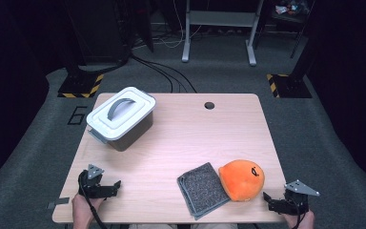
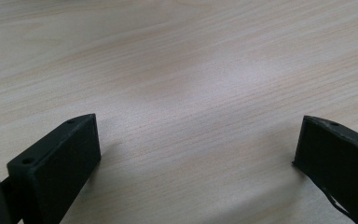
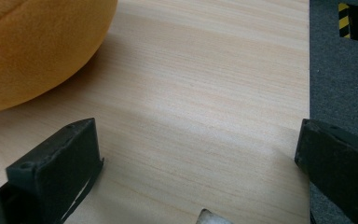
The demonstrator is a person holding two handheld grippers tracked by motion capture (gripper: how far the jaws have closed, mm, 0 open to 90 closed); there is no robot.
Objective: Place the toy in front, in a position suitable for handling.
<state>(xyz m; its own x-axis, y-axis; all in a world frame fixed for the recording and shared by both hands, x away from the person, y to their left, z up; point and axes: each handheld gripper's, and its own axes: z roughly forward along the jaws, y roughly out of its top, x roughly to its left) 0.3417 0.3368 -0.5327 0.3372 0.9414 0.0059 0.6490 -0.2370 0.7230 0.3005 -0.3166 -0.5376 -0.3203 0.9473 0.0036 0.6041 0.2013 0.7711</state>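
Item 1, nearest the camera: right hand-held gripper [image 1: 272, 202], at the near right corner of the tabletop [image 1: 181, 143], jaws spread wide with nothing between them.

Item 2: orange plush toy [image 1: 241, 179], rounded, a small dark mark on top, lying just beside that gripper on its inner side. In the right gripper view its flank [image 3: 32, 46] rises beyond the left jaw, apart from it.

Item 3: grey folded cloth [image 1: 203, 189], flat, its right edge touching or tucked under the toy; which cannot be told.

Item 4: left hand-held gripper [image 1: 109, 187], near left corner, likewise released, bare wood between its jaws.

Item 5: grey storage box [image 1: 120, 119] with white handled lid, lid on, far left, well apart from the rest.

Risk note: the toy is soft and domed, so a shallow pinch would likely slip off. It lies close to the right edge, and a sideways nudge could roll it overboard. Lifting it may also drag the cloth.
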